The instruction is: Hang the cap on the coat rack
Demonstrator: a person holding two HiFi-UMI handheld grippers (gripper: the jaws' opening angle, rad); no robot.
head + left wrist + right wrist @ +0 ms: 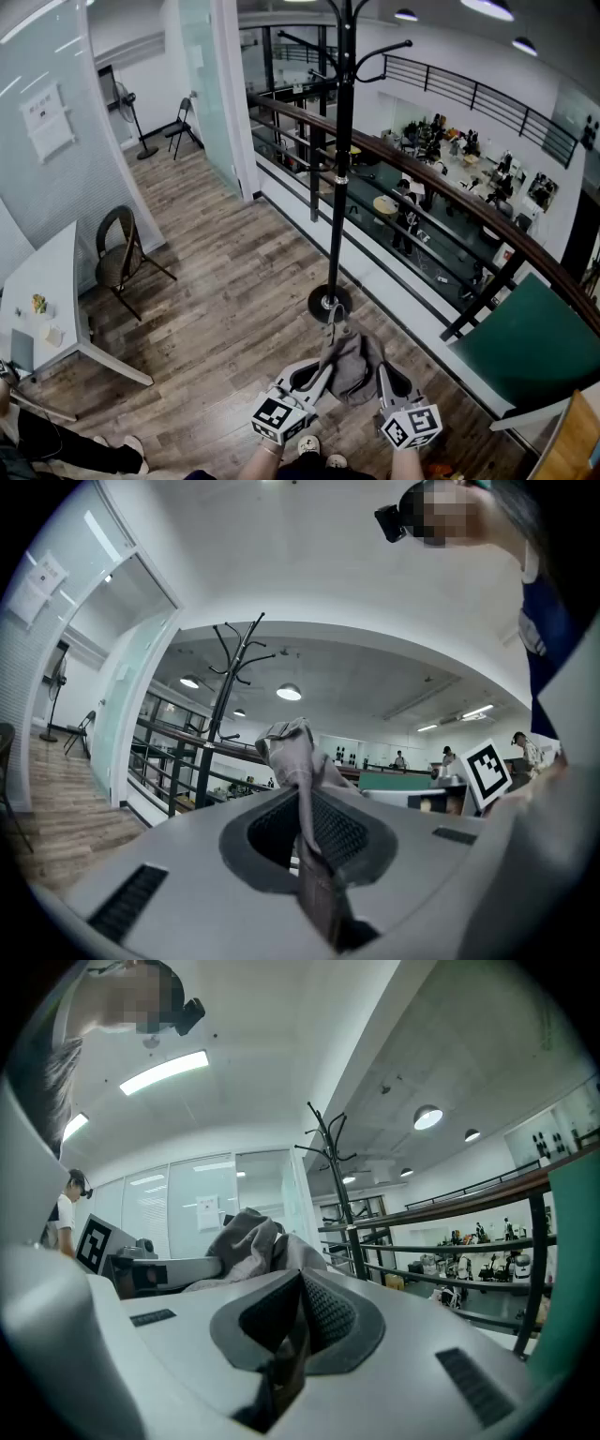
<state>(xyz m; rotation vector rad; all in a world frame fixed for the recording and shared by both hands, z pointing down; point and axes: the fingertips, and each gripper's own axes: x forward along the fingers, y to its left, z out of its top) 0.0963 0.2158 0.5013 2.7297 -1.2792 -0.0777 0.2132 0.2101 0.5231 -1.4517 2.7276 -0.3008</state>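
Observation:
A grey cap (354, 367) hangs between my two grippers, just in front of the round base of the black coat rack (339, 178). My left gripper (324, 364) is shut on a fold of the cap (298, 757), which rises out of its jaws in the left gripper view. My right gripper (382, 373) is shut on the cap's other side, and the cloth (246, 1241) bunches just past its tips. The rack's hooks stand high above both grippers in both gripper views: coat rack (228, 672), coat rack (331, 1152).
A dark railing (441, 202) runs behind the rack, with a lower floor beyond it. A green panel (525, 347) stands at the right. A chair (117, 248) and a white table (52, 281) are at the left on the wooden floor (225, 281).

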